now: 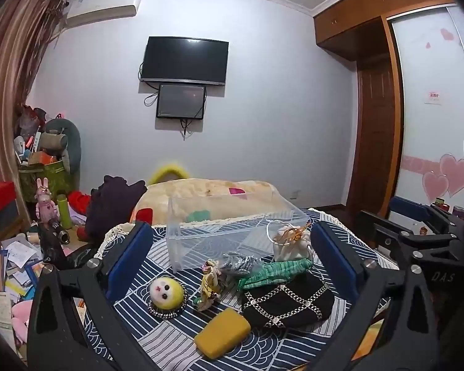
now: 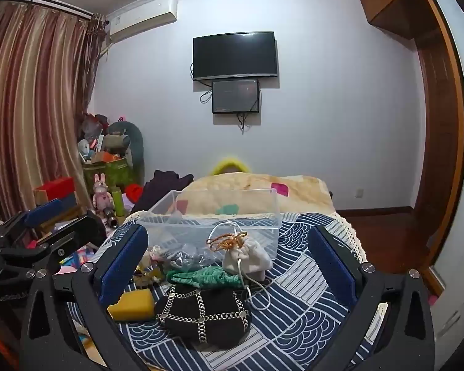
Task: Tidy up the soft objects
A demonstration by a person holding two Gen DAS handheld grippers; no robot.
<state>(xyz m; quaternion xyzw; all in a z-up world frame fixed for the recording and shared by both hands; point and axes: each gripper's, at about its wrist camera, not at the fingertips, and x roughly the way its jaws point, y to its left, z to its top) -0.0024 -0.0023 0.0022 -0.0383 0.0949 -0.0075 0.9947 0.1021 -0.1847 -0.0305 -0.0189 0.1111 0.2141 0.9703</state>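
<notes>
On the blue patterned cloth point(image 1: 157, 337) lie a yellow sponge point(image 1: 222, 332), a yellow-and-white plush face point(image 1: 166, 293), a small doll point(image 1: 209, 284), a silver-grey bundle point(image 1: 238, 264), a green knit cloth point(image 1: 272, 273), a black studded hat point(image 1: 287, 303) and a white drawstring pouch point(image 1: 290, 245). A clear plastic bin point(image 1: 232, 228) stands behind them, empty. My left gripper point(image 1: 232, 259) is open above the pile. My right gripper point(image 2: 229, 266) is open, with hat point(image 2: 204, 318), green cloth point(image 2: 205, 278), pouch point(image 2: 247, 258) and sponge point(image 2: 133, 304) between its fingers.
A bed with a beige blanket point(image 1: 207, 194) lies behind the bin. Cluttered boxes, toys and papers point(image 1: 21, 247) fill the left side. A wardrobe point(image 1: 374, 117) and door stand on the right. A white cable point(image 2: 253, 293) lies by the pouch.
</notes>
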